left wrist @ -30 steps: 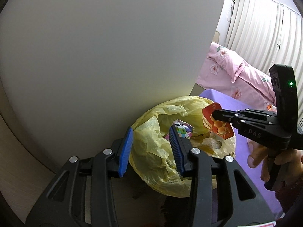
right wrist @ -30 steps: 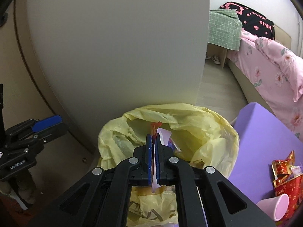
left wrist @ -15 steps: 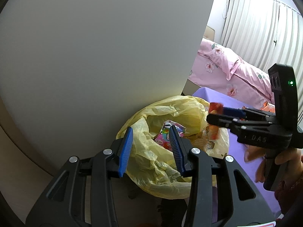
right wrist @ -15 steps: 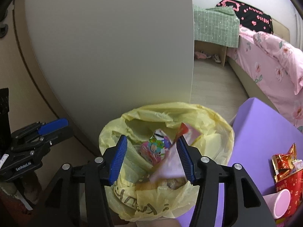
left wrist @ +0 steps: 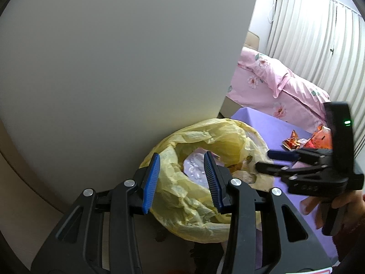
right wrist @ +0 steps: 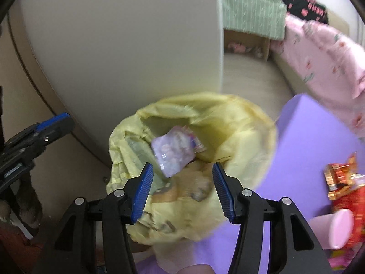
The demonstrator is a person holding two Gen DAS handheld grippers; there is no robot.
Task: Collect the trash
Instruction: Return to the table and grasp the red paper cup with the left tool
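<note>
A bin lined with a yellow bag (left wrist: 205, 137) (right wrist: 239, 125) stands against a white panel. A silvery-purple wrapper (left wrist: 196, 169) (right wrist: 173, 153) lies loose on top of the trash inside it. My right gripper (right wrist: 180, 189) hangs over the bag's near rim, open, with nothing between its blue pads; in the left wrist view the right gripper (left wrist: 271, 159) sits at the bag's right edge in a hand. My left gripper (left wrist: 181, 181) is open and empty, left of the bag and apart from it, as its blue finger (right wrist: 52, 119) shows.
A purple tabletop (left wrist: 273, 127) (right wrist: 303, 141) lies right of the bin with red-gold wrappers (left wrist: 294, 141) (right wrist: 340, 175) and a pink cup (right wrist: 340, 228) on it. The white panel (left wrist: 114, 68) rises behind the bin. A pink bed (left wrist: 273, 80) is beyond.
My right gripper was shut on a red wrapper over the bag; it opened, the wrapper fell in, and the gripper drew back to the right. The left gripper kept its place.
</note>
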